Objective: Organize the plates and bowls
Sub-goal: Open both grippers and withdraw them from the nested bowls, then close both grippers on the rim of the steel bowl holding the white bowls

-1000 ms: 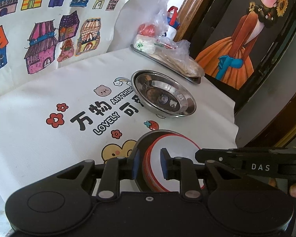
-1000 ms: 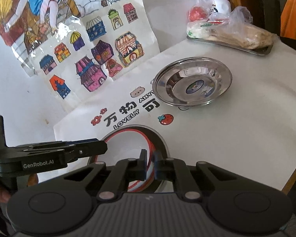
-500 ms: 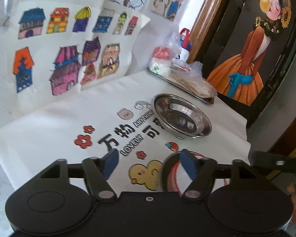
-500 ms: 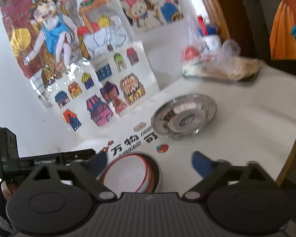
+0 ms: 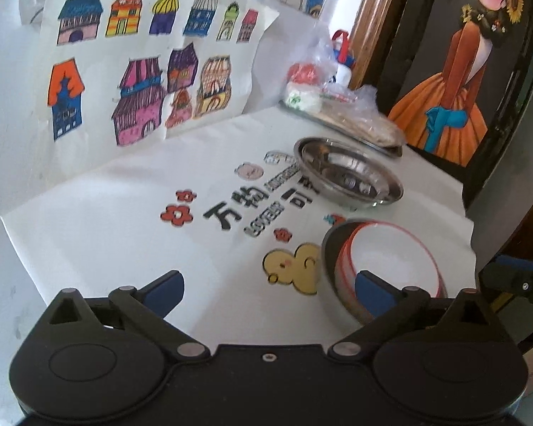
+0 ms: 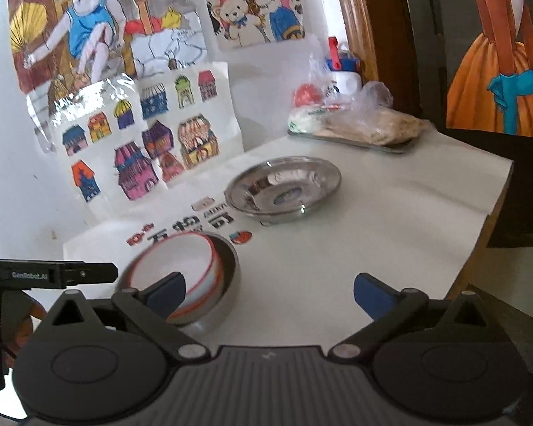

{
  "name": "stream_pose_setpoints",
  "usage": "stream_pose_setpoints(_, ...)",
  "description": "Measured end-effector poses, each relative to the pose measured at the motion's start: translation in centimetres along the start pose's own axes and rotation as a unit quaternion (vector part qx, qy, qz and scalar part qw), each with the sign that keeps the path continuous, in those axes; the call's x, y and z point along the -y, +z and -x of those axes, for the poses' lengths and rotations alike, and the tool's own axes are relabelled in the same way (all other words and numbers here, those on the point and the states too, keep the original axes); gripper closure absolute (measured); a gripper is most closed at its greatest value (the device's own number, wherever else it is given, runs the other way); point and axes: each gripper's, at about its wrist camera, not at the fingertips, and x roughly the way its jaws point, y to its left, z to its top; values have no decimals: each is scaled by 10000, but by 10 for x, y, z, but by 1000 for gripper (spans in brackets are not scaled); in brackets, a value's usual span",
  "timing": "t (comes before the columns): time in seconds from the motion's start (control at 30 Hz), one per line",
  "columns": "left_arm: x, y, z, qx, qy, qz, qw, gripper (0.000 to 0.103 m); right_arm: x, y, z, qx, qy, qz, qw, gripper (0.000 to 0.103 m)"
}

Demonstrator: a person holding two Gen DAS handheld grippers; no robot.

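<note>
Both grippers have let go since the earlier frames: a second ago each pinched the rim of the stacked bowls, and their jaws have just been opening, with nothing between them now. The left gripper (image 5: 268, 285) has its blue fingers spread wide over the printed cloth; its right finger (image 5: 371, 289) covers the near rim of the stack, so whether it touches the rim cannot be told. The right gripper (image 6: 268, 289) is spread as wide, its left finger (image 6: 167, 293) in front of the same stack, contact again unclear.

The white bowl (image 5: 394, 255) with red rim lines sits nested in a steel bowl (image 6: 227, 284) near the front edge of the table (image 6: 391, 220). How many white bowls are nested there is hard to make out; motion blur smears the rims. A shallow steel plate (image 6: 284, 190) stands apart behind it, toward the middle, partly covering the cloth's printed lettering.

At the far corner a metal tray (image 6: 383, 145) holds plastic-wrapped food (image 6: 369, 126), its contents indistinct. Children's drawings of houses (image 5: 142, 81) lean against the wall along the back edge. Each camera catches only the tip of the other gripper at its frame edge.
</note>
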Motion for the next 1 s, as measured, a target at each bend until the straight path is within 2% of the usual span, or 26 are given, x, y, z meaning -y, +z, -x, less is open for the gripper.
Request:
stream_pose_setpoints(0.23, 3, 0, -9, -261, 83, -127, 9995, 1, -7, -2, -11, -215, -333, 225, 9990, 0)
stream_pose_setpoints(0.43, 9, 8, -18, -467, 181, -348, 9981, 1, -11, 10, -27, -690, -421, 571, 9951, 0)
stream_pose_setpoints(0.53, 11, 11, -23, -569, 203, -462, 9971, 1, -15, 17, -36, -1005, -469, 747, 9910, 0)
stream_pose_setpoints(0.83, 15, 18, -30, -711, 310, -713, 9944, 1, -34, 29, -57, -1553, -722, 1223, 9776, 0)
stream_pose_setpoints(1.0, 15, 21, -30, -749, 179, -745, 9942, 9, -27, 34, -61, -1687, -548, 1103, 9779, 7)
